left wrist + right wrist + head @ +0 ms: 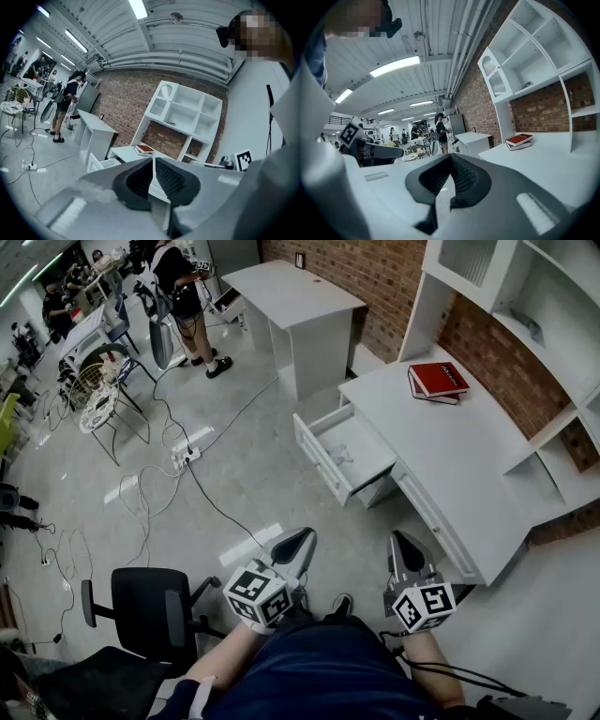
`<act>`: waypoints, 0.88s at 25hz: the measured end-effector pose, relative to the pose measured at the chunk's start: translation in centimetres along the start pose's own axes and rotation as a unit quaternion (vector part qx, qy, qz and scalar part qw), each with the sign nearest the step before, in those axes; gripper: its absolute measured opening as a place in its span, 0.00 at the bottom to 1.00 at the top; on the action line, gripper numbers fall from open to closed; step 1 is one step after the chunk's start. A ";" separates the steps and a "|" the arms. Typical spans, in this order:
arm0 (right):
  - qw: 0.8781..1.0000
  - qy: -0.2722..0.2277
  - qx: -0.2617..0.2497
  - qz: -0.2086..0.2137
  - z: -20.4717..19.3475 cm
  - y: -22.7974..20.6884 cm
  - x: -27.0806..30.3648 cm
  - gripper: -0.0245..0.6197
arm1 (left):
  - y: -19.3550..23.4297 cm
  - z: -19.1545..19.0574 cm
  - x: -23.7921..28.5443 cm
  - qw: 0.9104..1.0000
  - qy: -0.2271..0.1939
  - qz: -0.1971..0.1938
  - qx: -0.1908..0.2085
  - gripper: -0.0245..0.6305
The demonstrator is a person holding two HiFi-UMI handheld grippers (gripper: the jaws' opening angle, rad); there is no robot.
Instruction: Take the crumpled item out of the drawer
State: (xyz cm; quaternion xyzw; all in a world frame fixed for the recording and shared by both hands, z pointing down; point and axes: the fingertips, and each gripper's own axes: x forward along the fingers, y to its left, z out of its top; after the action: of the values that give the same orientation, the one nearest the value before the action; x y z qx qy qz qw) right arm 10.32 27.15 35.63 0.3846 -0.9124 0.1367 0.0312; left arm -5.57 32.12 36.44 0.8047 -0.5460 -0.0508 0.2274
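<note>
The person is standing back from the white tabletop (450, 456), holding both tools low and close to the body. The left claw (296, 546) is clenched, its two dark ribbed pads pressing tip to tip with nothing between them. The right claw (405, 555) is clenched the same way and is gripping nothing. Both are pointing roughly toward the tabletop and hanging over the grey floor (244, 484), well apart from the furniture.

The drawer (319, 460) under the tabletop's left end is standing pulled out. The crumpled item (343, 455), small and pale, is lying on the drawer's bottom near its middle, untouched by either claw; I cannot tell what it is made of.

On the tabletop, toward the brick wall (375, 277), a stack of red books (439, 381) is lying flat. A white shelf unit (525, 296) is rising behind it. A second white table (291, 292) is standing farther along the same wall. A black office chair (150, 610) is sitting just beside the person's left side, and cables (202, 488) are trailing across the floor to a power strip (184, 457). Another person (180, 287) in dark clothes is standing in the background.
</note>
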 end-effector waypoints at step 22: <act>0.998 0.008 -0.028 -0.054 -0.1 2.9 3.3 0.04 | 6.3 0.9 -1.4 0.999 0.009 -0.035 0.008 0.07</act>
State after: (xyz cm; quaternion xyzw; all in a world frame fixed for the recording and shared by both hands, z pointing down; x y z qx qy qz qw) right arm 5.90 26.80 35.61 0.4311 -0.8935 0.1124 0.0561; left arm -11.80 31.18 38.02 0.8256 -0.5155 -0.0475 0.2242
